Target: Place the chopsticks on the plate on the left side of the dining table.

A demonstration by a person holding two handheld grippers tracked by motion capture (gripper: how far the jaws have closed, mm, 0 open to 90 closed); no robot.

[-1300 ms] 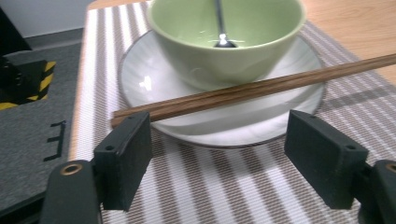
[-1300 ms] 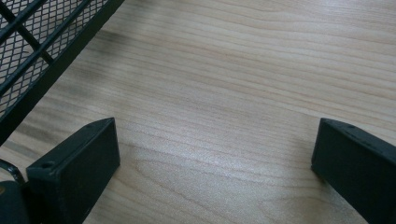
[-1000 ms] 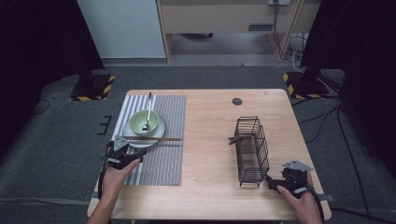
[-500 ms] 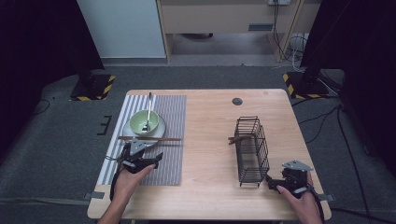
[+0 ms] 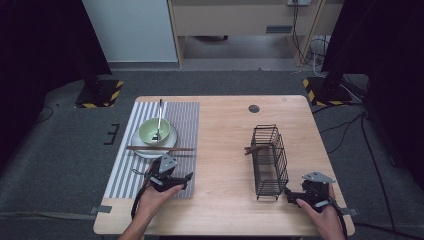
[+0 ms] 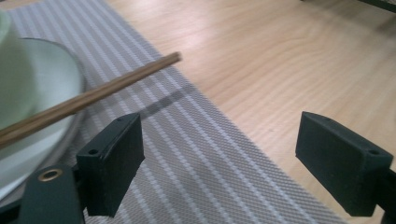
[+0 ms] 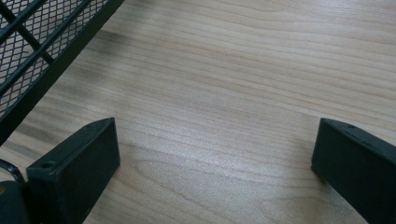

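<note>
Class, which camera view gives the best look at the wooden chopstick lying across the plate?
The high view: the chopstick shows end to end there, lying across the plate in front of the green bowl. The left gripper view has its tip close up, beyond the open left gripper. The right gripper view looks at bare table.

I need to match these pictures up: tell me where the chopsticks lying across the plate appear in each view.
High view: the chopsticks lie crosswise on the plate, ahead of the left gripper.
Left gripper view: one chopstick tip slants in from the left, above the left jaw.
Right gripper view: not in it; bare table and the wire basket's corner.
Shared landmark: the striped mat.
</note>
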